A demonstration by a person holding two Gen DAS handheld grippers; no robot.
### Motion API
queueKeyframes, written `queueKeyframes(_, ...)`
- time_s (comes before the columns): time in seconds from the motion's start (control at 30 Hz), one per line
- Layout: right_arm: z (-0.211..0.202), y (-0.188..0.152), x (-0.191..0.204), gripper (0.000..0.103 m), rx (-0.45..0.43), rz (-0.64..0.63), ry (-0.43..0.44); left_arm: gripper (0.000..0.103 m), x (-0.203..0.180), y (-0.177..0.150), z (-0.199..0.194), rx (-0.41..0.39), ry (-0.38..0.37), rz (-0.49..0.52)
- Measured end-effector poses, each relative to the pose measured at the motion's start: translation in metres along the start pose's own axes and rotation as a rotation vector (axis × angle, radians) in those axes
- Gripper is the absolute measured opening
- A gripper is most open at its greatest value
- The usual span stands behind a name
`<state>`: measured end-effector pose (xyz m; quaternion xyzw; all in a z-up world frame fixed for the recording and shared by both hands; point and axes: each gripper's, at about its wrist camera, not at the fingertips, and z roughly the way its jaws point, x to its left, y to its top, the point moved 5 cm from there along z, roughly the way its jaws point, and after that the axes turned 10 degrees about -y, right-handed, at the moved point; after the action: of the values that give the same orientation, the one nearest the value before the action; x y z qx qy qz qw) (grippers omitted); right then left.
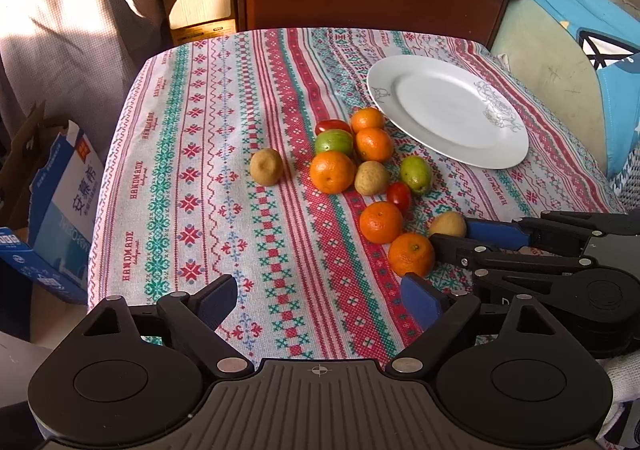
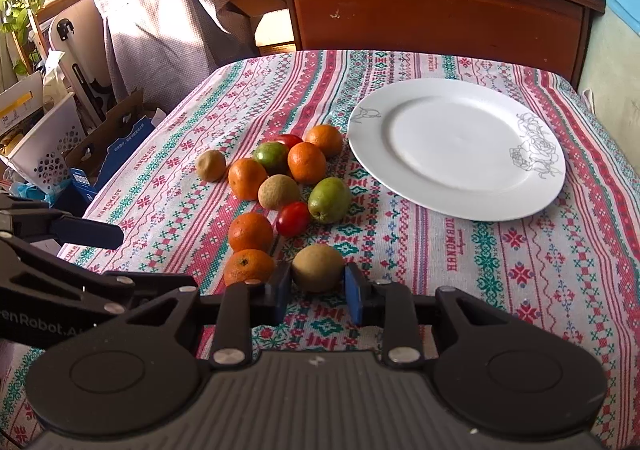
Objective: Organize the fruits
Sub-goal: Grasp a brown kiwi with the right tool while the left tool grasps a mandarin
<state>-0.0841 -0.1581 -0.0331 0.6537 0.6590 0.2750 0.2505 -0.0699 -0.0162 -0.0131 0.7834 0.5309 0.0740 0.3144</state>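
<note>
At the fruit cluster's near edge, right gripper [image 2: 317, 290] clamping brown fruit [image 2: 317, 268]; left gripper [image 1: 320, 300] wide.

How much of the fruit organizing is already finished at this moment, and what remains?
Done: nothing that shows; the white plate holds no fruit. In hand: the right gripper has its pads on either side of a tan fruit lying on the tablecloth, not yet lifted. The left gripper is open and holds nothing. Left: the oranges, green fruits and small red ones in the pile.
</note>
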Motion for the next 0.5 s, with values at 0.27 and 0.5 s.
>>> queueKeyframes(0.27,-0.007,0.003,-0.025,0.029,-0.004,0.068,-0.038,0.081,-0.021,0.000,0.003,-0.016,-0.074,0.031)
queueKeyframes(0.5,-0.007,-0.001,-0.033,0.029,0.007,0.081,-0.048,0.062,-0.031,-0.001,0.017,-0.012,-0.088,0.035)
